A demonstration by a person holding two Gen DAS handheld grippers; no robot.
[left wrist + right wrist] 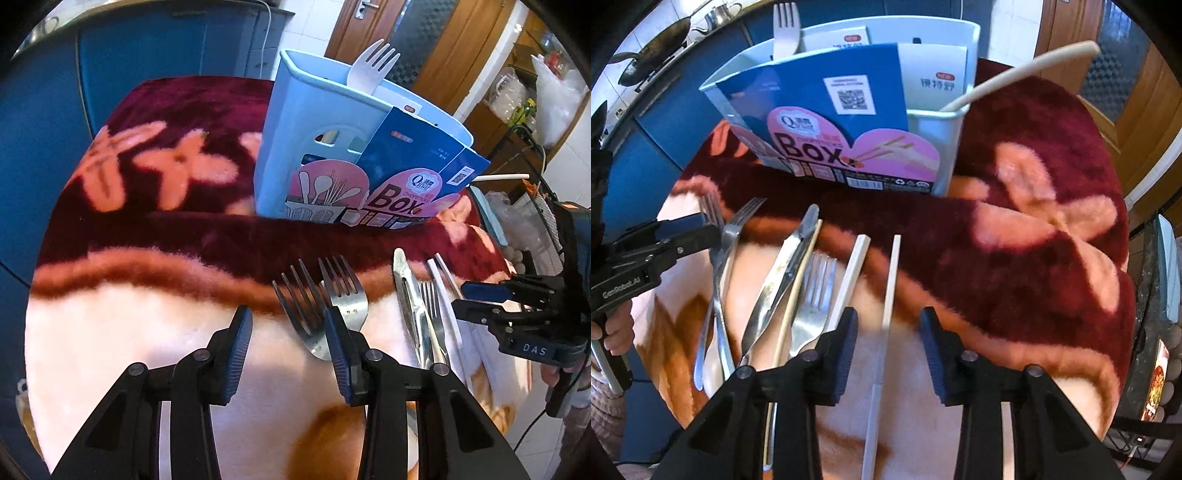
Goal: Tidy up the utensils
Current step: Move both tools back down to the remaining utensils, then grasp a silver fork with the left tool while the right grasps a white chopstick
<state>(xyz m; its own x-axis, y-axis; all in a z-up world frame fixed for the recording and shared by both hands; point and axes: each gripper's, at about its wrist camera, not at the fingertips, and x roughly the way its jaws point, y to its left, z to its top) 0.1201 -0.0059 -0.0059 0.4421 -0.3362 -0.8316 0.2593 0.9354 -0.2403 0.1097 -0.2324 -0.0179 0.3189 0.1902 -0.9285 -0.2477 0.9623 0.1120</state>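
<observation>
A light blue utensil box [295, 122] with a "Box" label stands on the red and pink blanket; it also shows in the right wrist view [945, 147]. A white plastic fork [373, 66] stands inside it. Two metal forks [314, 306] lie before my left gripper [288, 325], which is open and empty just left of them. Metal tongs [783, 273], another fork [812, 299] and white chopsticks [892, 280] lie near my right gripper [888, 325], which is open with one chopstick between its fingers.
A cream utensil handle [1023, 70] sticks out of the box's right side. A blue cabinet [129, 55] stands behind the table. Wooden doors [443, 48] are at the back right. A stovetop with pans [657, 40] is at the far left.
</observation>
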